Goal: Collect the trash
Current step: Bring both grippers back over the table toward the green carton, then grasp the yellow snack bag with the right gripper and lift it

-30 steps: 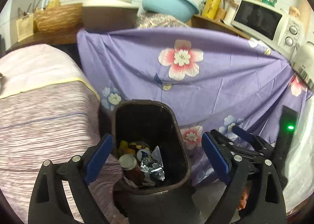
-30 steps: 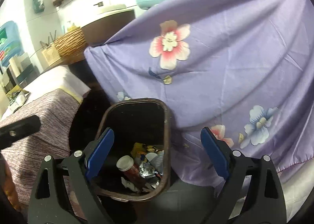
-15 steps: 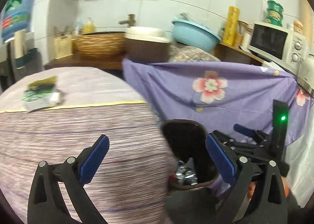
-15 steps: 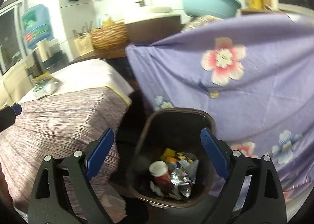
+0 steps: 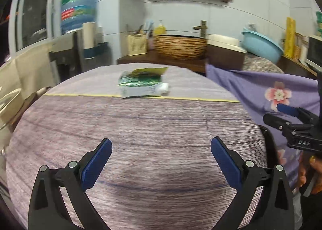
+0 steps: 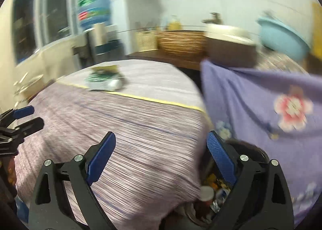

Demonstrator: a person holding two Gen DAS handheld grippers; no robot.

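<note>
A crumpled green and white packet (image 5: 143,85) with a small white cap beside it lies at the far side of the round table (image 5: 140,139), which has a striped mauve cloth. My left gripper (image 5: 161,159) hangs open over the near part of the table, nothing between its blue pads. My right gripper (image 6: 161,153) is open too, above the table's right edge. Under its right finger sits the dark trash bin (image 6: 249,153), with a bottle (image 6: 206,193) and wrappers inside. The packet (image 6: 103,81) also shows blurred in the right wrist view.
A purple flowered cloth (image 5: 281,93) hangs to the right of the table. Behind are a wicker basket (image 5: 181,45), a sink, a blue basin (image 5: 261,43) and a water jug (image 5: 78,14). The other gripper (image 5: 293,127) and a hand show at the right.
Both grippers have swung left and up from over the trash bin to the striped table. The packet has come into view; the bin has slid to the lower right.
</note>
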